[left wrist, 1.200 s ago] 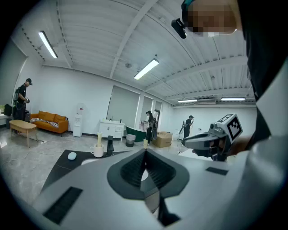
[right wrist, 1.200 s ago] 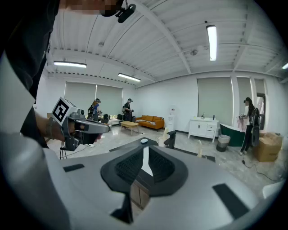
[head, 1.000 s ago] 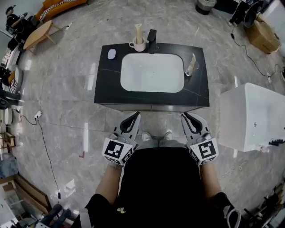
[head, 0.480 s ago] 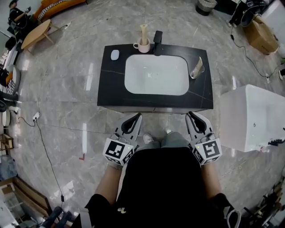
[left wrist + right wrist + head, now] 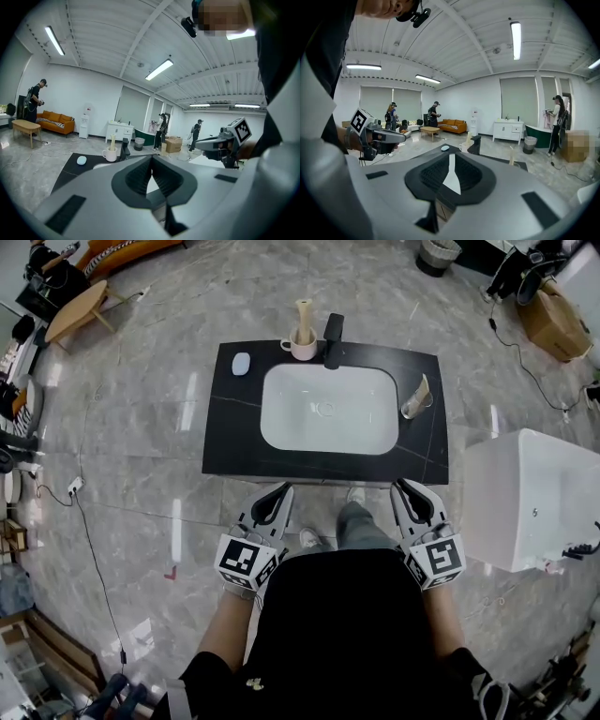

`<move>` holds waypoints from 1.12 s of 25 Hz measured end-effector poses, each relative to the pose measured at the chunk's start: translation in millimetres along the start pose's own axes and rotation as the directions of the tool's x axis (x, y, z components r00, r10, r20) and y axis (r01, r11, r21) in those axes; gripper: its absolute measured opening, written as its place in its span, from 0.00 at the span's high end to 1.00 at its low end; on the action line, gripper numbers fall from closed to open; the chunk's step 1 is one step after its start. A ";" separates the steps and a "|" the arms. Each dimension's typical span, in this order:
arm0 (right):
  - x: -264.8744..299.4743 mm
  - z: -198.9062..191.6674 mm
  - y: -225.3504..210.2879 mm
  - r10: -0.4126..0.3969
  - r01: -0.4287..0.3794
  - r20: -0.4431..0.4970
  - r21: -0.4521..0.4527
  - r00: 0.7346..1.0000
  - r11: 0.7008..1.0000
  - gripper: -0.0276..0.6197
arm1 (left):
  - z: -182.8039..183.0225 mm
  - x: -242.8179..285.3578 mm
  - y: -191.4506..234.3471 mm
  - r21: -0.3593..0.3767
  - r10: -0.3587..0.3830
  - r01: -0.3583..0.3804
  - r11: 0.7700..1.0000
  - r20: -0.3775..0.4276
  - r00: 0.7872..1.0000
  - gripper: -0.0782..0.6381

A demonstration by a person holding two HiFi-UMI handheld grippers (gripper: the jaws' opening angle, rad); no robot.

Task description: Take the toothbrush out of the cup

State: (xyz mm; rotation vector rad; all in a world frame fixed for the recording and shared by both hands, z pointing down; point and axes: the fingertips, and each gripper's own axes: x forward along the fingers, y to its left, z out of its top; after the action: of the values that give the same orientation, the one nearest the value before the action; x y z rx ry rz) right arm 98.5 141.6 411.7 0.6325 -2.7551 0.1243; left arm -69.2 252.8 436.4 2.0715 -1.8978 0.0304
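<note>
Approach step. Left tongs (image 5: pixel 283 489) and right tongs (image 5: pixel 401 486) closed, empty, short of black worktop (image 5: pixel 234 427). Cream toothbrush (image 5: pixel 303 317) upright in pale ceramic cup (image 5: pixel 302 349) at far edge. Next, likely: reach across, open tongs round handle.

**Hidden, cropped and too small to tell**

In the head view the toothbrush (image 5: pixel 304 313) is a pale stick too small to show bristles, and its lower end is sunk in the cup (image 5: pixel 303 349). The pale oval (image 5: pixel 241 363) on the bench (image 5: pixel 230 427) and whatever stands in the glass (image 5: pixel 412 409) beside the sink (image 5: pixel 281 413) are too small to name. The person's black top (image 5: pixel 342 634) covers most of the legs, and the white fixture (image 5: pixel 525 502) runs off the right edge. In the gripper views the grey bodies of the left claw (image 5: pixel 152 158) and right claw (image 5: pixel 452 156) block the bench's near part, and the distant people (image 5: pixel 161 130) are tiny figures.
</note>
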 end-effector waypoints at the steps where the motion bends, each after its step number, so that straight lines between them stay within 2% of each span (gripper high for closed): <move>1: 4.9 1.4 -4.6 0.008 -0.008 -0.001 0.004 1.000 1.000 0.87 | 1.3 5.1 1.4 -0.005 0.008 -0.008 1.000 0.000 1.000 0.86; 6: 31.2 6.1 -28.6 0.082 -0.082 0.005 -0.005 0.997 0.997 0.87 | 9.1 37.4 5.8 -0.025 0.049 -0.049 0.998 -0.007 0.999 0.86; 15: 72.2 17.9 -88.5 0.184 -0.185 0.008 0.016 0.983 0.983 0.87 | 37.4 107.4 8.7 -0.019 0.126 -0.126 0.992 -0.012 0.992 0.86; 21: 88.9 18.4 -127.7 0.227 -0.229 0.038 0.071 0.973 0.971 0.87 | 47.9 147.1 8.2 -0.004 0.178 -0.178 0.984 -0.021 0.984 0.86; 28: 100.3 26.0 -148.8 0.245 -0.249 0.055 0.084 0.968 0.965 0.87 | 54.7 172.8 9.9 0.001 0.204 -0.204 0.979 -0.024 0.979 0.86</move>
State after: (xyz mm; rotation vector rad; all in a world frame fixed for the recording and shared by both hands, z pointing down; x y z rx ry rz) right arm 70.7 -37.3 421.2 0.3127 -2.8742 0.2958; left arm -70.7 71.5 427.7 1.8585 -2.0862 0.1014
